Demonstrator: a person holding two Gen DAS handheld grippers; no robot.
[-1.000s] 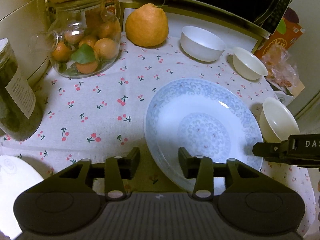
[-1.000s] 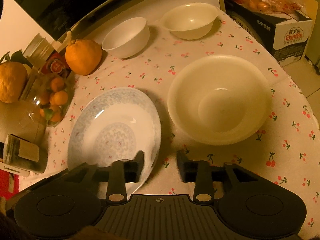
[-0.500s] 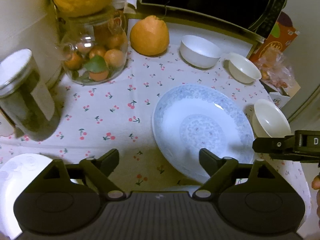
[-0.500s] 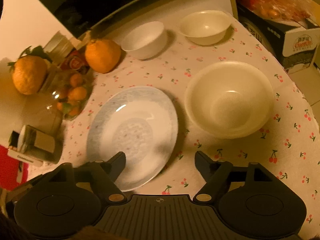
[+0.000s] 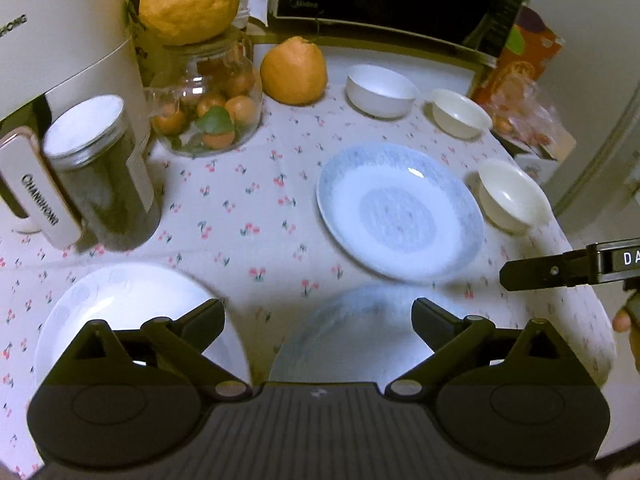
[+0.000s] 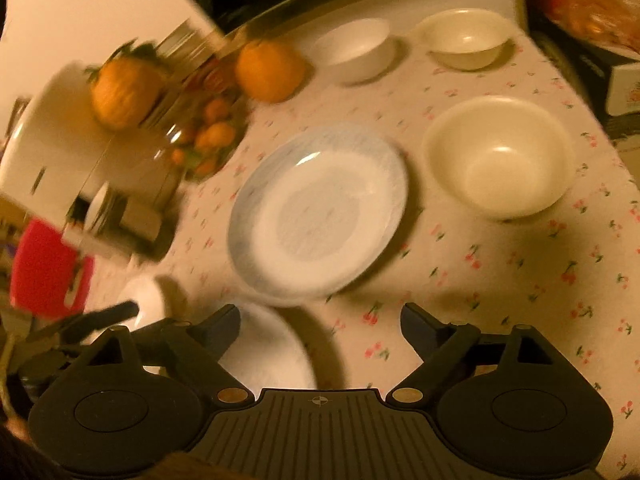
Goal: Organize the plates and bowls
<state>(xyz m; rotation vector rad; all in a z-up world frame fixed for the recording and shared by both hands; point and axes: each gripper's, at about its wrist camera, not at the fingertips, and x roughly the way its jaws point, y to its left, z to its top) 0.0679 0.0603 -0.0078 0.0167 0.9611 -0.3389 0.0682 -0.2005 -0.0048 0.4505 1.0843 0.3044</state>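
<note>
Left gripper (image 5: 316, 314): I see its jaws spread wide, just opened further, nothing between them; it hangs over the near end of the table.
Right gripper (image 6: 320, 320): jaws wide too, just opened further, empty; bare cloth lies under the gap. Its side pokes into the left view at the right edge.
Blue plate (image 5: 400, 210): flat on the cloth (image 5: 248, 200) mid-table, free of both grippers, ahead of each.
Near plate (image 5: 352, 328): blurred, pale blue, just under my left gripper's gap; I cannot tell if a finger touches it.
White plate (image 5: 120, 312): near left, partly under the left finger (image 5: 200, 320).
Big bowl (image 6: 500, 156): right of the blue plate, close beside it but apart, near the table's right edge.
Far bowls: a white bowl (image 5: 380, 90) and a cream bowl (image 5: 460, 114) side by side at the back, apart.
Clutter: a jar of oranges (image 5: 208, 108), a dark jar (image 5: 104, 184) and a loose orange (image 5: 294, 70) crowd the back left.
Open room: I have bare cloth between the dark jar and the blue plate, and in front of the big bowl towards the right edge.
Right view: heavily smeared, so fine edges there are unsure.
</note>
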